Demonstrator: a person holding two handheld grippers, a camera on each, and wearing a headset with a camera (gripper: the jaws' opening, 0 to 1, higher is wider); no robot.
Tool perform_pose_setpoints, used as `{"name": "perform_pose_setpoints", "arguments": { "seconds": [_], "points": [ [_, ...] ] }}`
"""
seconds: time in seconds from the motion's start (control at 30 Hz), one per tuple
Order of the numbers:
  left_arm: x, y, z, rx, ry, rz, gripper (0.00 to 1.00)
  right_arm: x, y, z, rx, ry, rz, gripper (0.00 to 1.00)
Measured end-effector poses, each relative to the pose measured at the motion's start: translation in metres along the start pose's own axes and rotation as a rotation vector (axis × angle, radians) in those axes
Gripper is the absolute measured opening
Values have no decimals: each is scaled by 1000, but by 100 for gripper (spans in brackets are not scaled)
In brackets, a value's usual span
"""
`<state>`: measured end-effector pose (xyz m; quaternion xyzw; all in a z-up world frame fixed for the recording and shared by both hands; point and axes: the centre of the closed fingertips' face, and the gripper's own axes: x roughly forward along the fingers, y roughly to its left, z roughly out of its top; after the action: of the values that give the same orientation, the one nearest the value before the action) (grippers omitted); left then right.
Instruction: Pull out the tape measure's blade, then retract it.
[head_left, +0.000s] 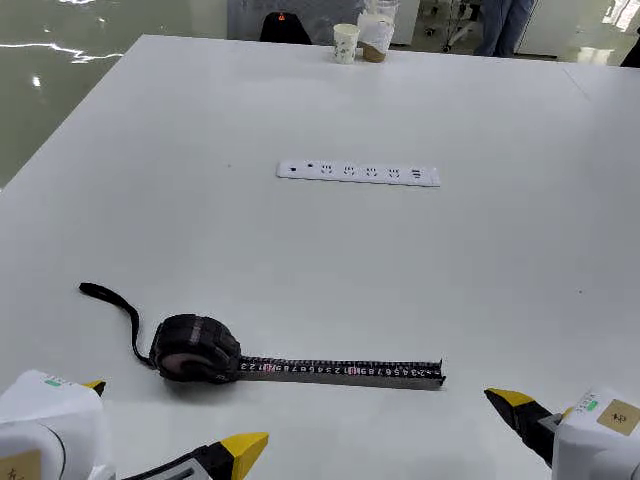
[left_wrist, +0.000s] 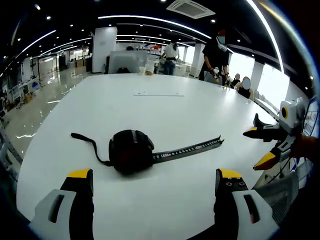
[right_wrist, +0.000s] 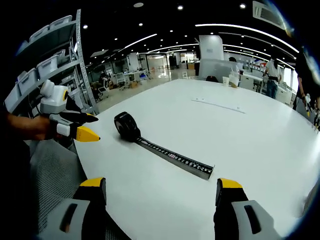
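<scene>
- Fingers (left_wrist: 80, 176) spread and empty on my left gripper (left_wrist: 154, 186) and right gripper (right_wrist: 160, 192).
- Tape measure (head_left: 195, 348) lies on the table (head_left: 300, 250) just ahead, untouched.
- Blade (head_left: 340, 371) is out and lying flat, so pull looks done; retract left.
- Long axis runs across me: case left, hook tip pointing right.
- Power strip (head_left: 358, 172) beyond.

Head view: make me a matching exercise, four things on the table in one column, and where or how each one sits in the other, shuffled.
1 tape measure case
2 blade
3 power strip
4 paper cup

a far edge of the table
b pulled out, lying flat
c mid-table, white
d near edge, strap trailing

Pairs: 1-d, 2-b, 3-c, 4-a
</scene>
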<state>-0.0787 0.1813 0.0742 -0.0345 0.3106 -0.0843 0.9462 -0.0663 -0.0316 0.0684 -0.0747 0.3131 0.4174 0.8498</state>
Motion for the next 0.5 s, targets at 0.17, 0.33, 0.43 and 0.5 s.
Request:
{"name": "perform_pose_setpoints", "arguments": {
  "seconds": [0.17,0.33,0.43,0.5],
  "points": [
    [6,3,1,-16,-4,11,99,4,0,-3,-59,23,44,83],
    [12,6,2,-22,-5,17,99,7,-5,-5,-90,41,55,79],
    [16,7,4,-19,-10,20,99,10,-10,-6,-110,51,62,77],
    [19,8,5,-16,-11,21,98,11,-12,-5,-121,52,68,76]
  ]
}}
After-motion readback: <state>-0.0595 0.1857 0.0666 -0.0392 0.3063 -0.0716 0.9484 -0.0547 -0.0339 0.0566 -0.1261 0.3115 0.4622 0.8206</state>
